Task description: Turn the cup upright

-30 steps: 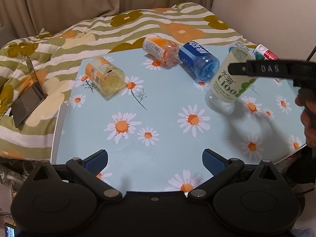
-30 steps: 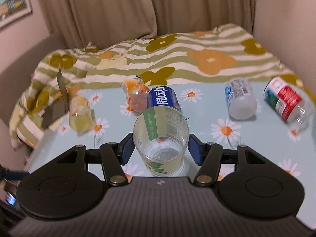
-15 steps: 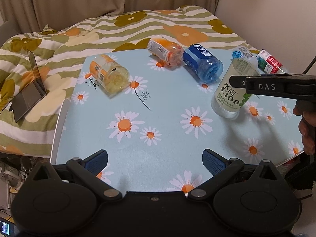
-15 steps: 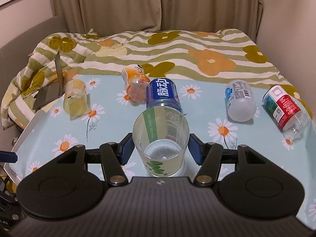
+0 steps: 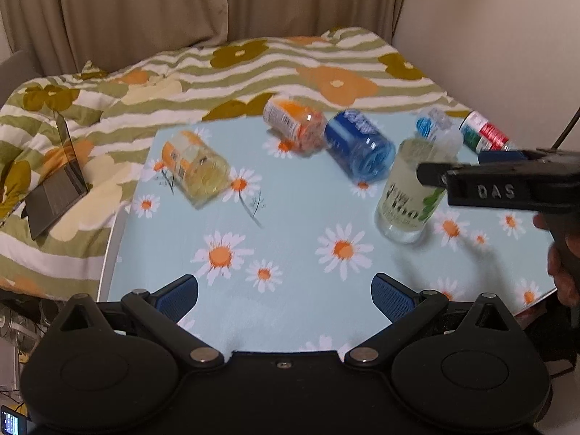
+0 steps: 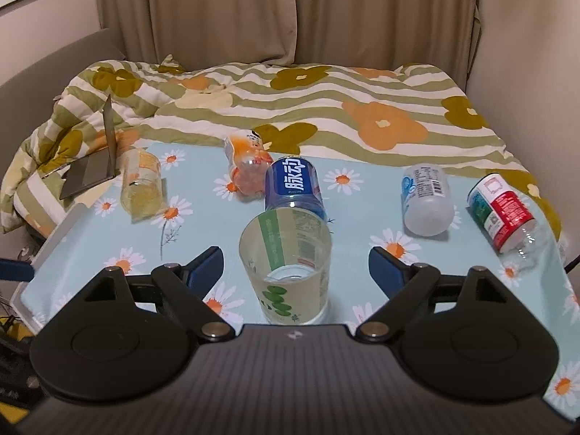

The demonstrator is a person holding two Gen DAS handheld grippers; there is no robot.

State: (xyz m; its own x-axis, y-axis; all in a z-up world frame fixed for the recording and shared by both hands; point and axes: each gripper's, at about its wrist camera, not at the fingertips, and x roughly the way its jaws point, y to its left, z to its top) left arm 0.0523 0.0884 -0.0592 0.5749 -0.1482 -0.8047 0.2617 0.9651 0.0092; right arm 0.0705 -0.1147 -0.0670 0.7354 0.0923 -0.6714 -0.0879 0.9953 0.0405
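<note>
Cup (image 6: 286,268) upright on table (image 6: 362,224), empty, clear with green label, between spread right claw (image 6: 295,266) pads, untouched. Five more cups lying on sides: yellow (image 6: 140,188), orange (image 6: 248,166), blue (image 6: 293,188), white (image 6: 426,195), red (image 6: 502,210); contents unclear. Left claw (image 5: 284,295) spread, empty, over near table edge.

The letters "DAS" stand in raised relief on the black side of the right gripper (image 5: 494,190) in the left wrist view, white Chinese characters reading "脉动" run along the blue bottle (image 6: 293,186) lying on its side, and the other labels stay unreadable.
</note>
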